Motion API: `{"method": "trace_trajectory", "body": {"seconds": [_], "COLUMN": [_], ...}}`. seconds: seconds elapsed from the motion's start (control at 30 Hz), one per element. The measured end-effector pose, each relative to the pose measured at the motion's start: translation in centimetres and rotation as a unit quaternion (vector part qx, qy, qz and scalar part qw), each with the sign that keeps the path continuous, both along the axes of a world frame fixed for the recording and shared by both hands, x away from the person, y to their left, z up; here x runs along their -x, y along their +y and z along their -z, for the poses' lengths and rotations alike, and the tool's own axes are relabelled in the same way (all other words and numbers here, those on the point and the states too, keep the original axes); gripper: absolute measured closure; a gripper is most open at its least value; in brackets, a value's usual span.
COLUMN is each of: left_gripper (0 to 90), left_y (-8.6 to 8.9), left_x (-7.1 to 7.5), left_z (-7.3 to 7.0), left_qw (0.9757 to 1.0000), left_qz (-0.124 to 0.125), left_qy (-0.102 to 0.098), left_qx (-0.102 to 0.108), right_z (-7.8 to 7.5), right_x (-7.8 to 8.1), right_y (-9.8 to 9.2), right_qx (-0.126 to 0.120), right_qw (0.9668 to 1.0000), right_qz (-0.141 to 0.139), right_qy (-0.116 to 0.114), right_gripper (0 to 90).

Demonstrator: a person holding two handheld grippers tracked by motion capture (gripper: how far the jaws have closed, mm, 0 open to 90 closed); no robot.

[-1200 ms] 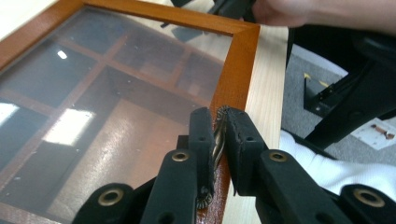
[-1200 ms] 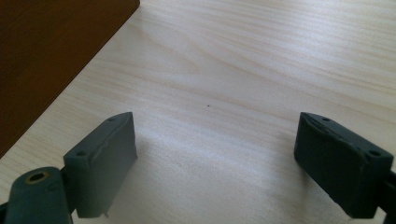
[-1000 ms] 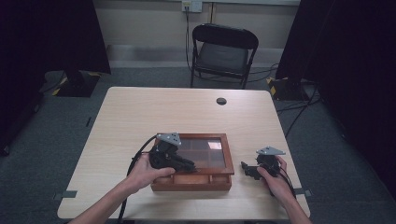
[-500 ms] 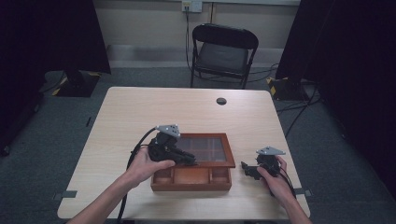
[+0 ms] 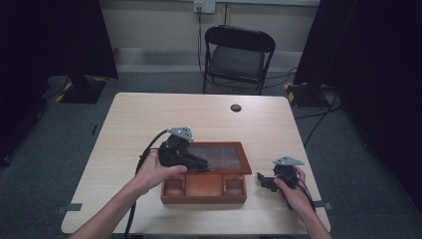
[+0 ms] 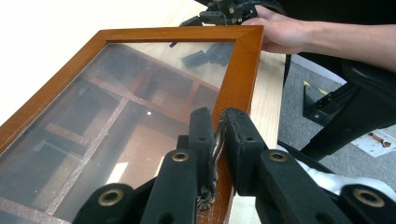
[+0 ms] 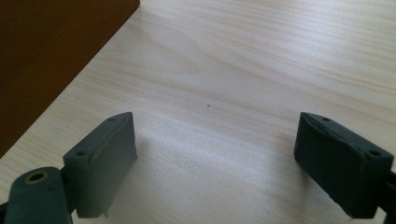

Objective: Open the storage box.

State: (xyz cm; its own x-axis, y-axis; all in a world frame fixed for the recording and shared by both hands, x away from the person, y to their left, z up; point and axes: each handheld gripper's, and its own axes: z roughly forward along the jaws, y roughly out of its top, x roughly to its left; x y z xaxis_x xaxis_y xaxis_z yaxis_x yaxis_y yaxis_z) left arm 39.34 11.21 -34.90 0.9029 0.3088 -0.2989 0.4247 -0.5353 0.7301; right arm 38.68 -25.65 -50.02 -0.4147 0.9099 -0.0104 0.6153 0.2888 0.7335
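Note:
A brown wooden box (image 5: 204,190) sits on the table's near middle, with its front compartments showing. Its glass-paned lid (image 5: 221,155) is raised at the front edge and tilts back. My left gripper (image 5: 201,163) is at that edge, shut on the lid's small metal handle (image 6: 215,145). In the left gripper view the jaws pinch the handle against the lid frame (image 6: 239,70). My right gripper (image 5: 262,179) rests low on the table just right of the box, open with nothing between its fingers (image 7: 105,158). The box's side wall (image 7: 46,56) is at its left.
A small black round disc (image 5: 236,107) lies near the table's far edge. A black folding chair (image 5: 239,55) stands beyond the table. Bare tabletop (image 5: 139,119) stretches behind and left of the box. The left gripper's cable (image 5: 144,154) loops beside the left hand.
The left gripper has risen and drawn back with the lid's front edge, so the lid stands higher and the front compartments are uncovered. The right gripper has stayed put.

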Motion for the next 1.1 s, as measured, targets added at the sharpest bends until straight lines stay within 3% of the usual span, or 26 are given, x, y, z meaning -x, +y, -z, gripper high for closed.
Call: {"method": "trace_trajectory", "body": {"seconds": [1.1], "left_gripper": [81.4], "left_y": [0.2], "left_x": [-1.8], "left_z": [-2.3], "left_qw": [0.9998], "left_qz": [-0.014], "left_qy": [-0.007], "left_qx": [0.010], "right_z": [0.0], "right_x": [0.0], "right_y": [0.0], "right_qx": [0.001], "right_qw": [1.0000], "right_qz": [-0.001], "right_qy": [0.000], "right_gripper": [12.0]}}
